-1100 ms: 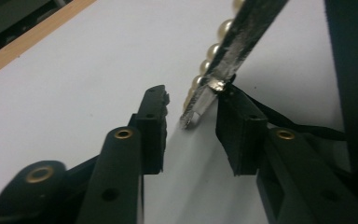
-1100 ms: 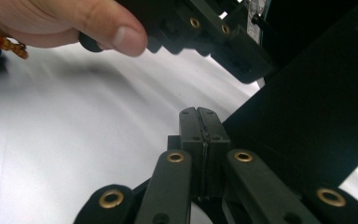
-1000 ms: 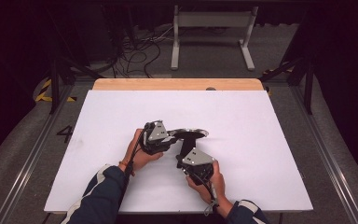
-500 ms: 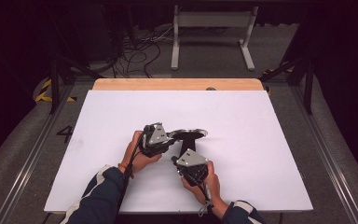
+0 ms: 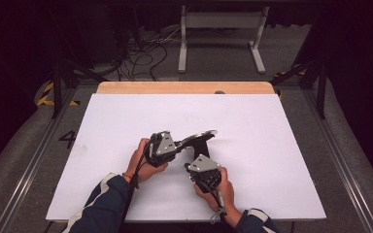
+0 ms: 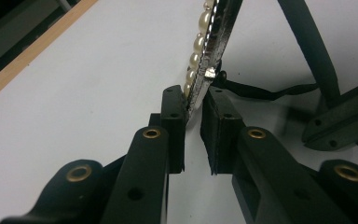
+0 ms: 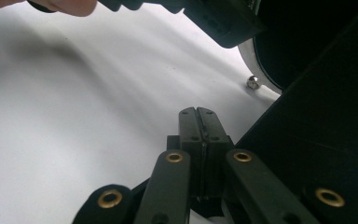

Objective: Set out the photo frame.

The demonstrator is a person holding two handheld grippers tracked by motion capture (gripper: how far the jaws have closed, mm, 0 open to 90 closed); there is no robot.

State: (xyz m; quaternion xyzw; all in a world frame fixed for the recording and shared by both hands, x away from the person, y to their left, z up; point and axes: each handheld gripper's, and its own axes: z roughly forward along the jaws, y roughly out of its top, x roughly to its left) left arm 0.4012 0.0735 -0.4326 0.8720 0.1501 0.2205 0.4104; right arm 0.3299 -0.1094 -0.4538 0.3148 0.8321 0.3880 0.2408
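Note:
A small oval frame (image 5: 200,136) with a pearl-studded silver rim (image 6: 204,46) and a black back stands tilted on the white table (image 5: 252,160). Its black prop leg (image 6: 310,44) reaches down to the table. My left gripper (image 5: 179,144) is shut on the frame's rim, which sits pinched between the pads (image 6: 175,107). My right gripper (image 5: 190,167) lies just in front of the frame, by the prop leg (image 7: 317,149). Its fingers (image 7: 199,114) are pressed together with nothing between them. The frame's rim (image 7: 261,86) and dark back (image 7: 303,42) loom close ahead on the right.
The white table surface (image 5: 126,121) ends in a wooden strip (image 5: 184,87) at the far edge. Beyond it are a metal stand (image 5: 221,29) and cables (image 5: 141,53) on the floor. Rails (image 5: 29,165) run along both sides of the table.
My right gripper has shifted slightly left and toward the near edge, staying shut. The left gripper keeps its hold on the tilted frame.

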